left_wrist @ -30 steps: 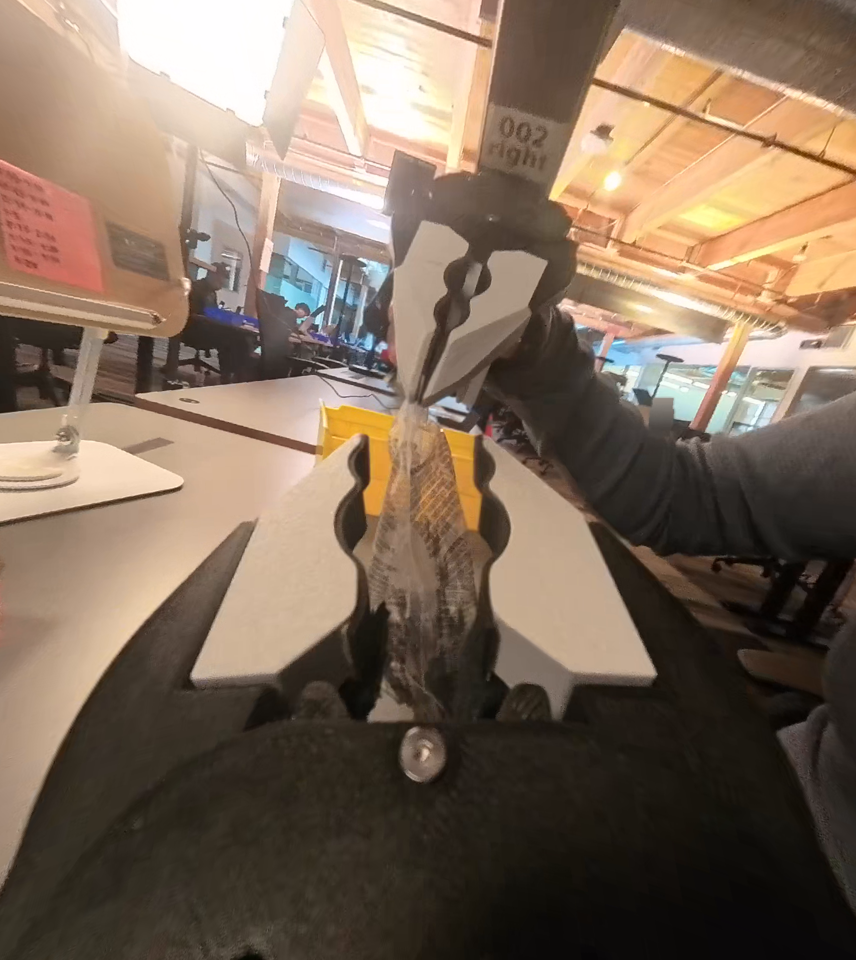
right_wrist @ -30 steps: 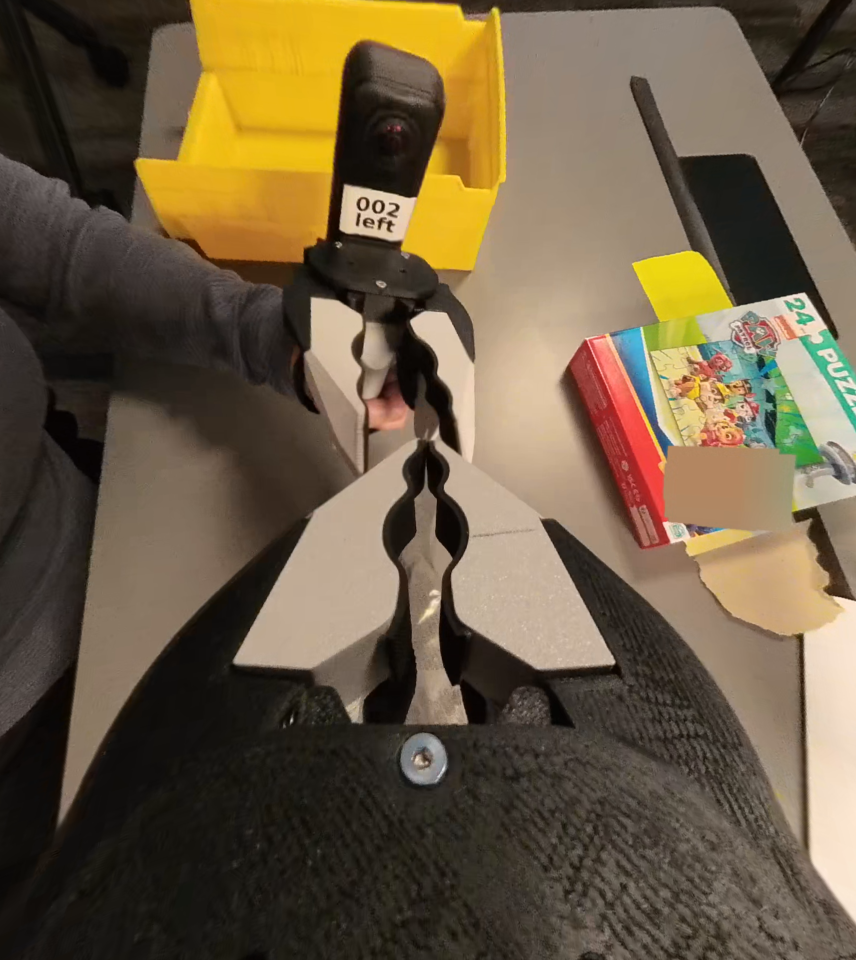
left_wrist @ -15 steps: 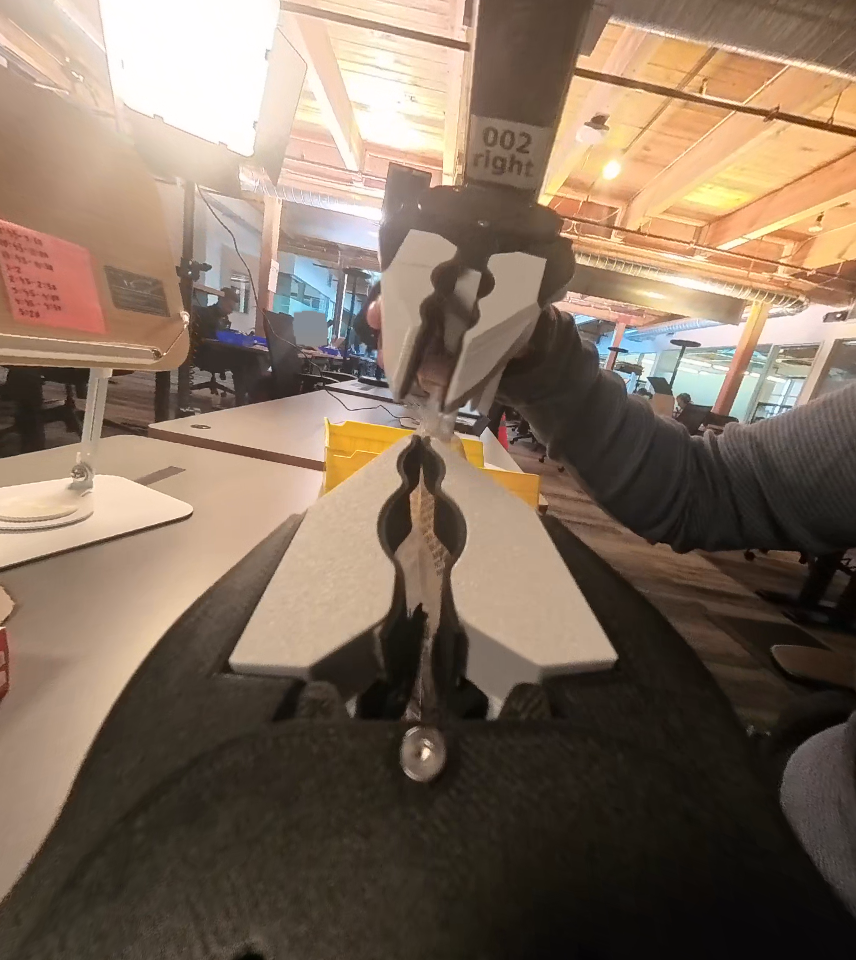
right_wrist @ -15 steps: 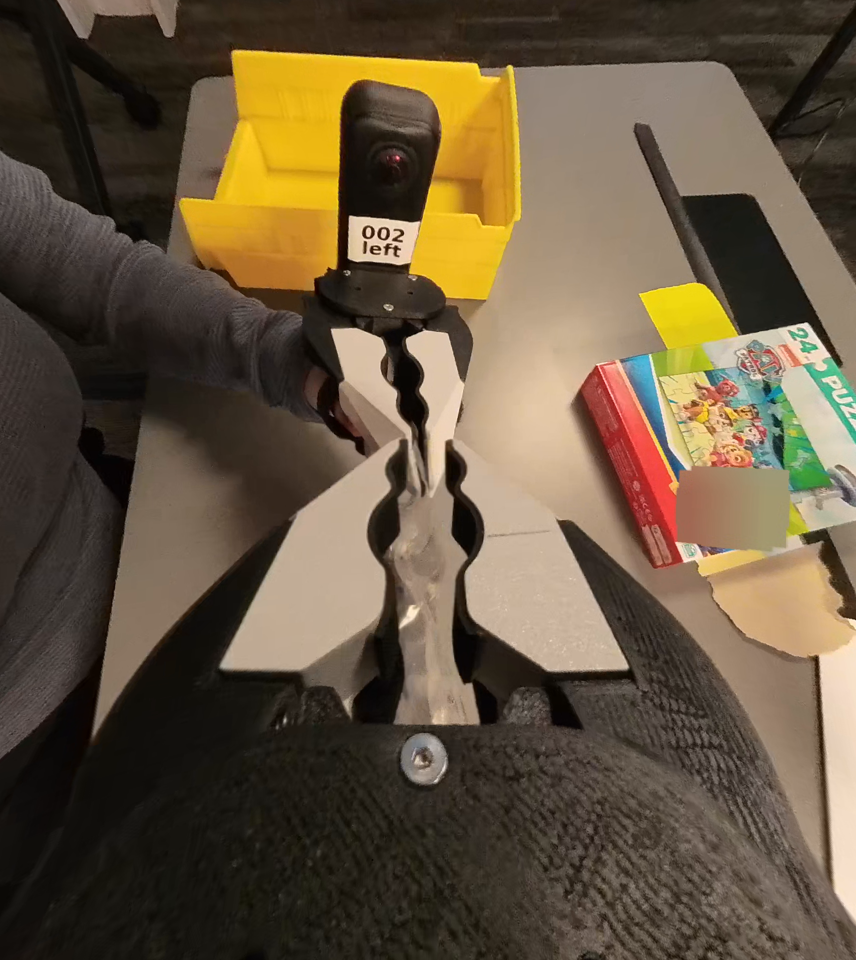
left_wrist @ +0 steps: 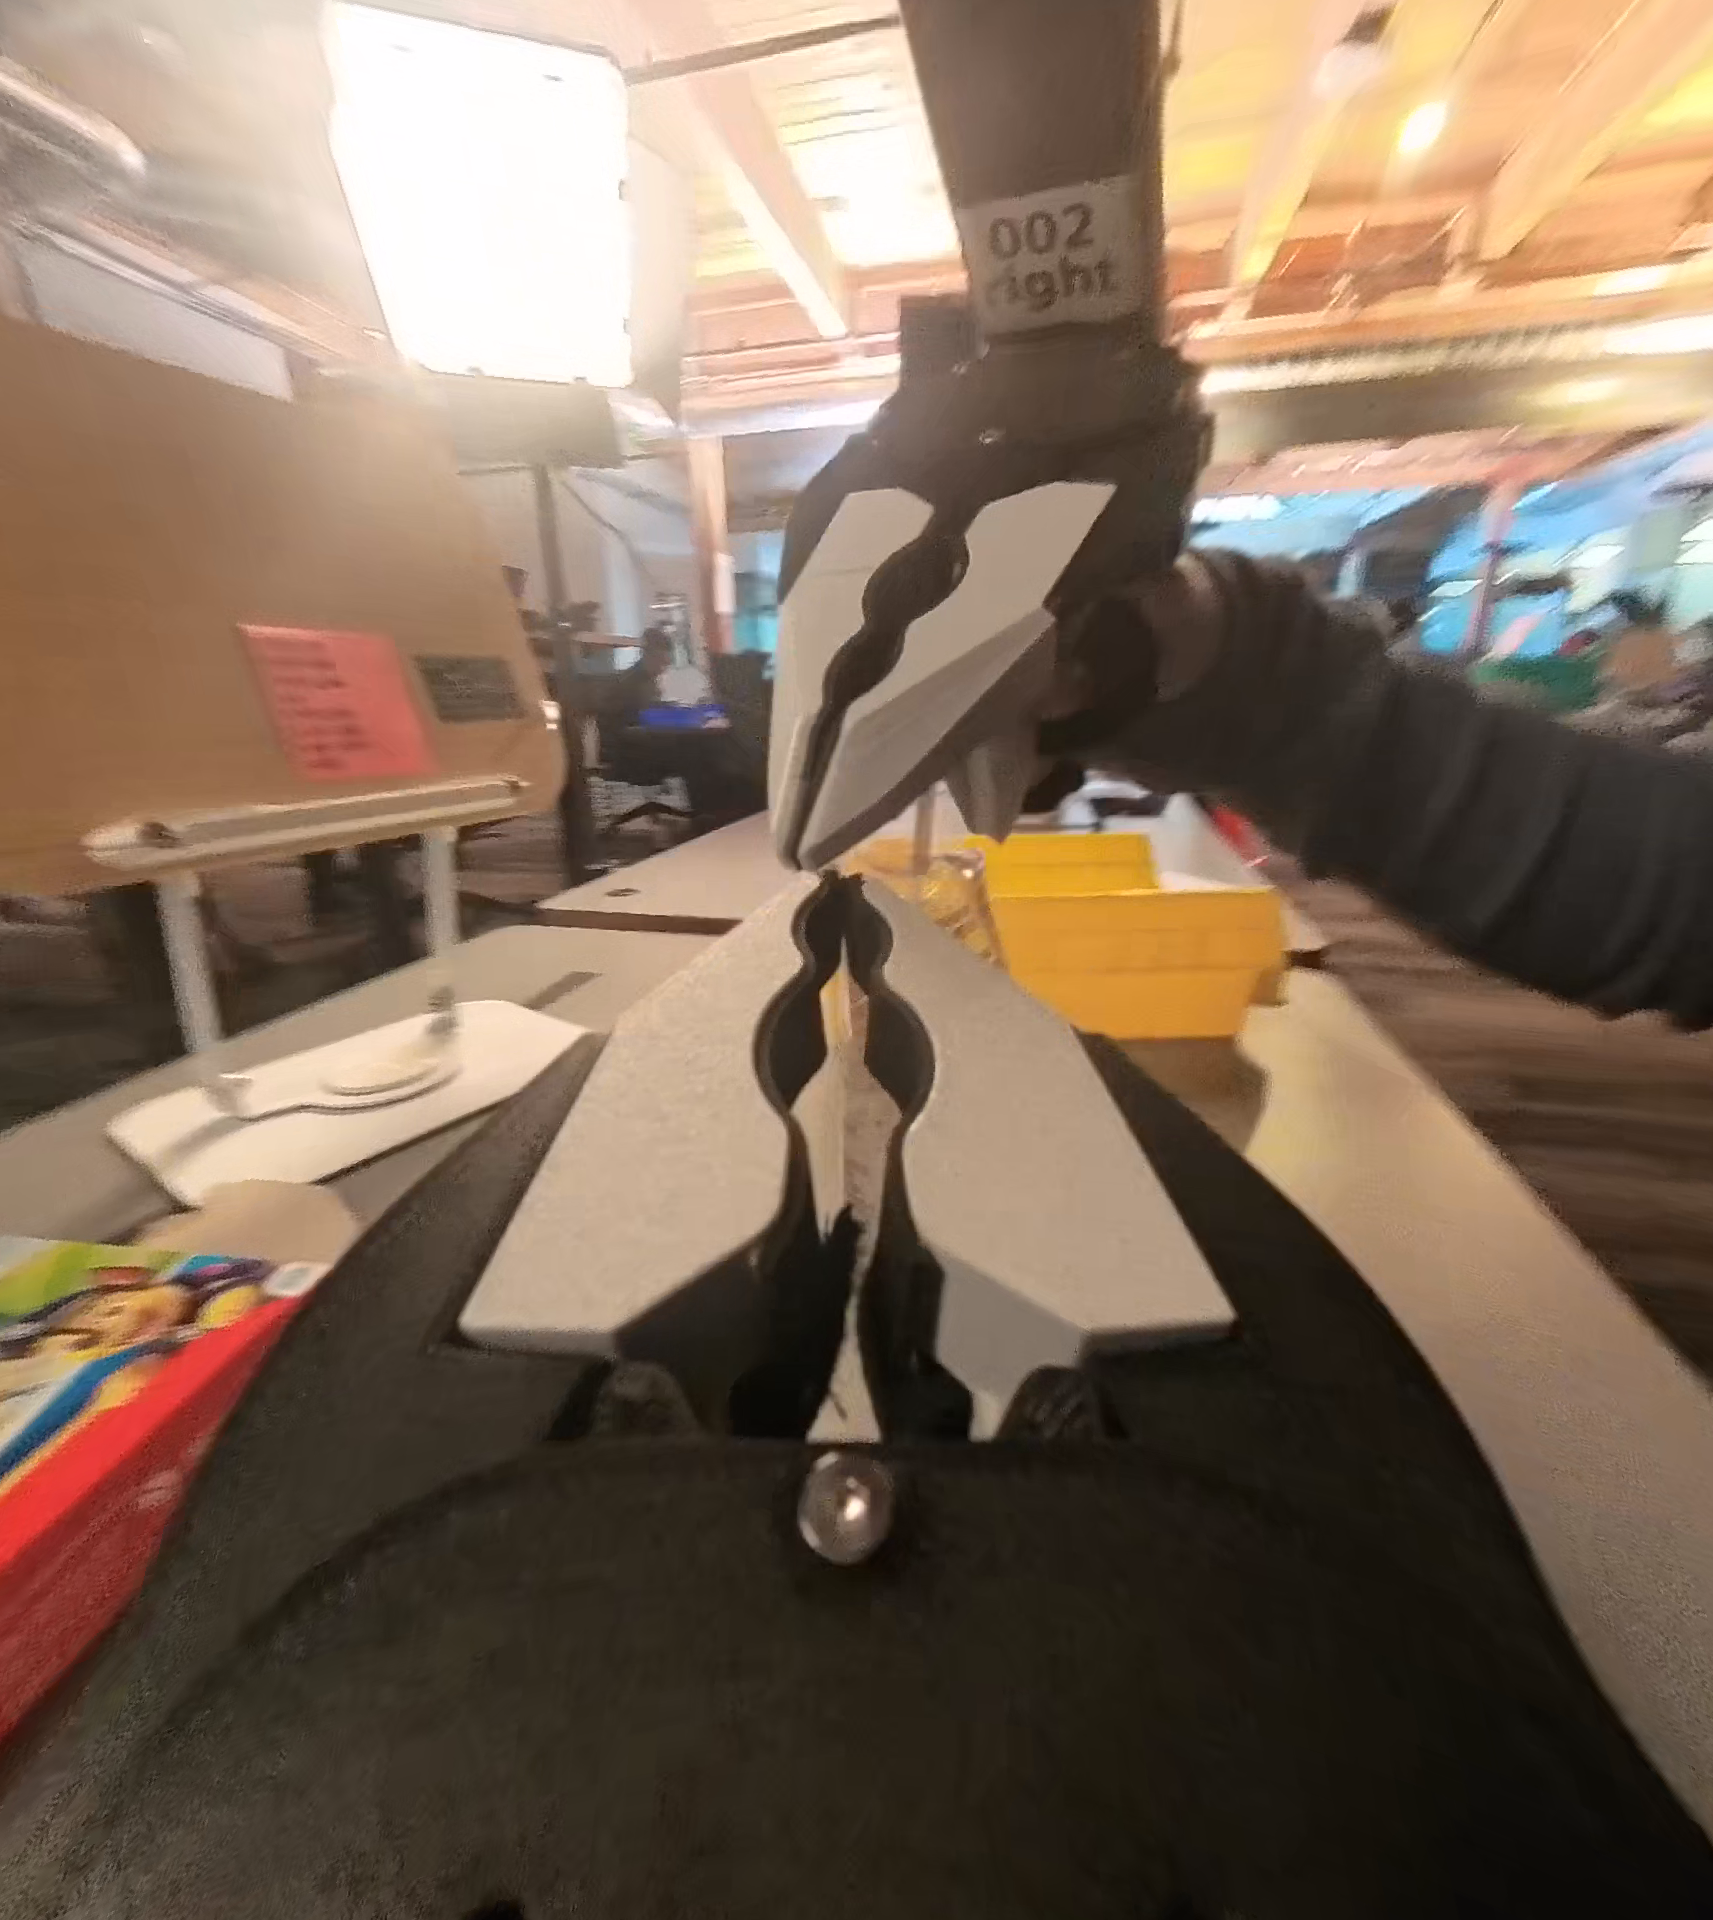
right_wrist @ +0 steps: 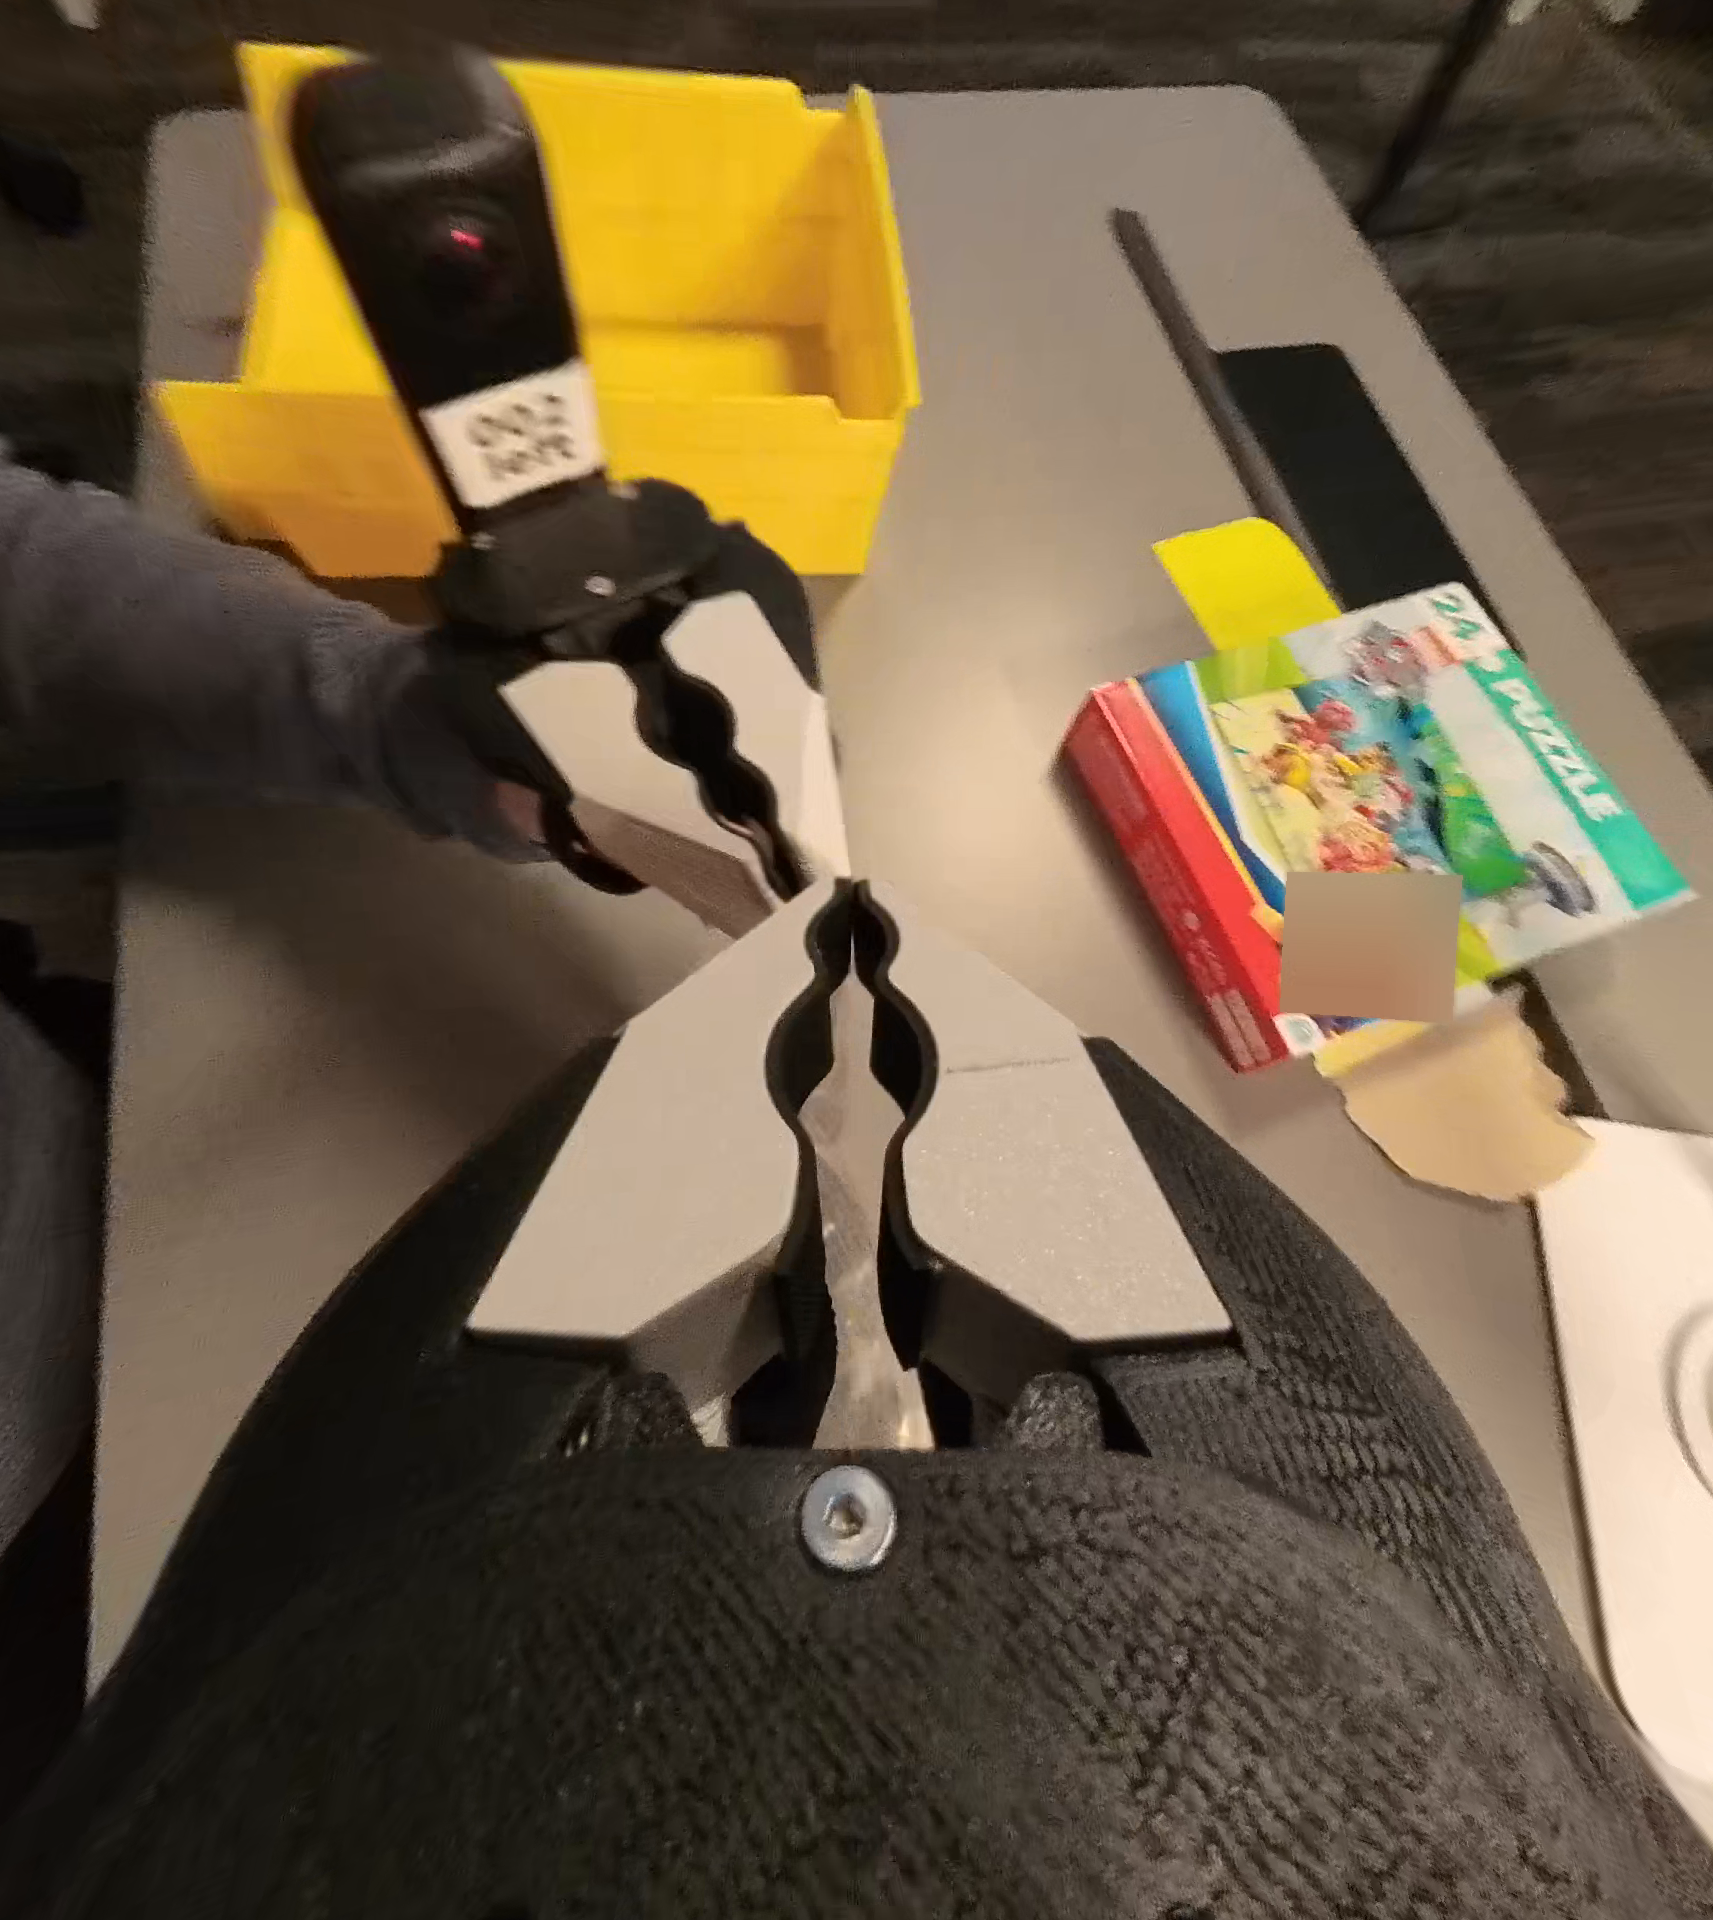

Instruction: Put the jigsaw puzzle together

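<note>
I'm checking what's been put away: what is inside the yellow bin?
From the right wrist view, the yellow bin shows only its own yellow floor on the right side. The black handle of the left tongs covers its left part.

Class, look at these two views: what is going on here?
A person holds two handheld grippers tip to tip above a grey table. The left gripper and right gripper are both shut, each apparently pinching a thin clear plastic bag. A yellow plastic bin sits behind them. A colourful cardboard puzzle box lies to the right.
</note>
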A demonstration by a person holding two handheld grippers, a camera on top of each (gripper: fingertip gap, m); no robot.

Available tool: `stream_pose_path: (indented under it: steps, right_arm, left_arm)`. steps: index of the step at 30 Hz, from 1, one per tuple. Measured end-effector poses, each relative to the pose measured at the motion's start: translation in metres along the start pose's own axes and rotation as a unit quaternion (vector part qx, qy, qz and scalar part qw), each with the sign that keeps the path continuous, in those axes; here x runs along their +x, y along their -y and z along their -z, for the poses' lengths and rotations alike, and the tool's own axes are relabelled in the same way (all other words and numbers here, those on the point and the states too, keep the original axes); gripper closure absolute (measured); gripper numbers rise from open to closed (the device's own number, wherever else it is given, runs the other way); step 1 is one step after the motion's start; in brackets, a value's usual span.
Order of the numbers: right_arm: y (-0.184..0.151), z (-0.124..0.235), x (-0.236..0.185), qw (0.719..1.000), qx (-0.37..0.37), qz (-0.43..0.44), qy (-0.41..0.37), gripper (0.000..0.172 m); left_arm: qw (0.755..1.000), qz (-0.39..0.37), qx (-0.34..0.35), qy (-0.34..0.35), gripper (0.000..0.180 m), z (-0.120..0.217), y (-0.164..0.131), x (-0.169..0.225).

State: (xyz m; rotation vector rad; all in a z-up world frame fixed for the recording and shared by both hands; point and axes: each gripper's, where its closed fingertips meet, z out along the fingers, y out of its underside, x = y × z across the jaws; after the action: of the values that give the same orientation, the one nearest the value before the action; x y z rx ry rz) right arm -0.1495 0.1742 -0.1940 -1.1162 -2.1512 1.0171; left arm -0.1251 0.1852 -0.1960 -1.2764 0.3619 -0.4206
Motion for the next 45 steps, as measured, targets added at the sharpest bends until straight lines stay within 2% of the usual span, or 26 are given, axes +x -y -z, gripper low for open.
stream_pose_path:
  steps: [3,9,23,26,28,45]
  right_arm:
    - [-0.004,0.002,0.006,0.999,0.004,-0.012,-0.051,0.172]
    - [-0.019,0.014,0.031,0.989,0.008,-0.047,-0.141,0.172]
    - [-0.042,0.049,0.062,0.962,0.044,-0.096,-0.251,0.172]
    - [-0.051,0.066,0.074,0.949,0.043,-0.095,-0.299,0.172]
    - [-0.054,0.073,0.075,0.947,0.063,-0.120,-0.291,0.172]
    - [-0.073,0.089,0.093,0.930,0.068,-0.124,-0.338,0.172]
  left_arm:
    - [0.999,-0.041,-0.007,0.033,0.180,-0.001,-0.001,-0.001]
    - [0.995,-0.085,-0.027,0.051,0.180,-0.006,-0.005,0.004]
    - [0.991,-0.100,-0.056,0.061,0.180,-0.007,-0.015,0.000]
    - [0.990,-0.106,-0.064,0.063,0.180,-0.004,-0.018,0.000]
    - [0.990,-0.108,-0.064,0.061,0.180,-0.004,-0.016,0.001]
    - [0.978,-0.148,-0.119,0.084,0.180,0.007,-0.023,0.007]
